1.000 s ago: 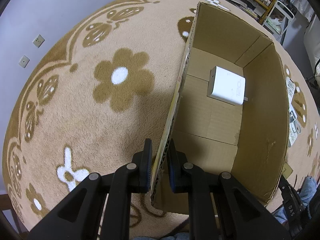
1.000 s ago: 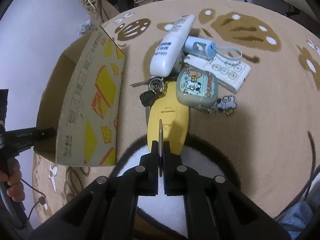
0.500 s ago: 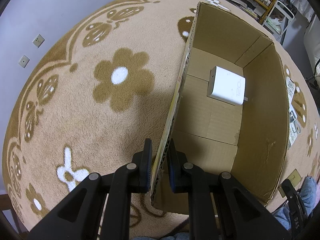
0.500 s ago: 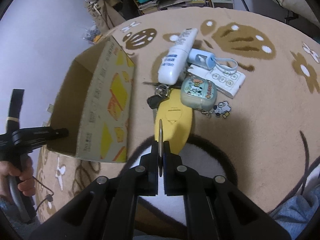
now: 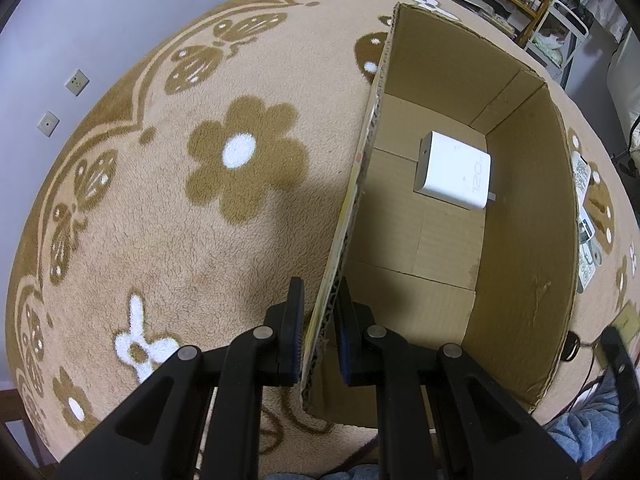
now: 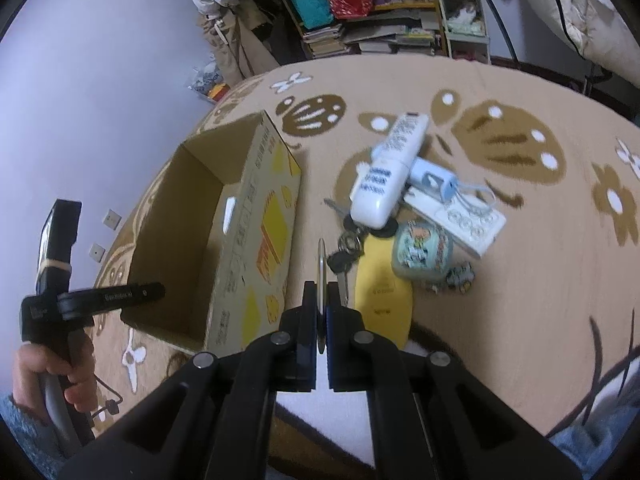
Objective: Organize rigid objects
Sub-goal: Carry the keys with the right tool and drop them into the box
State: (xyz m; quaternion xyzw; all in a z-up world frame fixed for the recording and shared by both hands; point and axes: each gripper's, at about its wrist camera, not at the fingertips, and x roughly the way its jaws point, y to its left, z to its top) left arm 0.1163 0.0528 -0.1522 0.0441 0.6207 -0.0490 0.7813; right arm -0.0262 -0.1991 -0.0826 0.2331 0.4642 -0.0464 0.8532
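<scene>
Clamping the near wall of the cardboard box (image 5: pixel 520 240), the left gripper (image 5: pixel 320 332) steadies it on the rug (image 5: pixel 160 220); a white charger (image 5: pixel 454 170) lies inside. From the right wrist, the right gripper (image 6: pixel 321 312) pinches a thin metal disc (image 6: pixel 321 264) edge-on beside the box's outer wall; so slim a hold could slip before reaching the opening.

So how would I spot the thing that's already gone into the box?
Look for the open cardboard box standing on the tan flowered blanket. On its bare floor, toward the far end, lies a small white charger block. It is the only thing inside: flat, square-cornered, plain white with faint grey print and a metal prong at one edge.
</scene>
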